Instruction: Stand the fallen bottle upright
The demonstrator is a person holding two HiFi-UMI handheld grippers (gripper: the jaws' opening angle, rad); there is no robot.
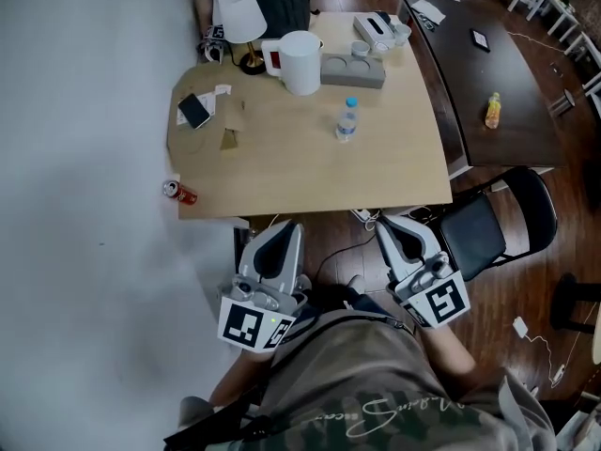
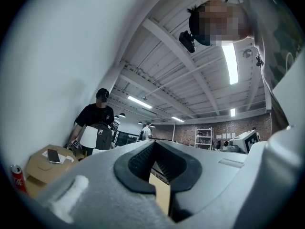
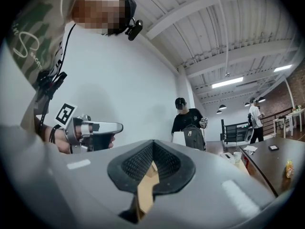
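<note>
A clear water bottle (image 1: 347, 120) with a blue cap stands upright near the middle of the light wooden table (image 1: 394, 167). A red can (image 1: 178, 192) lies on its side at the table's near left corner; the red can (image 2: 18, 178) also shows low at the left of the left gripper view. My left gripper (image 1: 282, 228) (image 2: 153, 144) and right gripper (image 1: 390, 224) (image 3: 152, 144) hang side by side just short of the table's near edge, close to my body. Both point toward the table with jaws together and nothing between them.
A white jug (image 1: 300, 61), a lamp (image 1: 241, 17), a phone (image 1: 194, 110) and a grey tray (image 1: 353, 69) sit at the table's far side. A black chair (image 1: 493, 224) stands right of me. A yellow bottle (image 1: 492, 111) rests on the dark table (image 1: 470, 73). A person in black (image 3: 188, 120) stands beyond.
</note>
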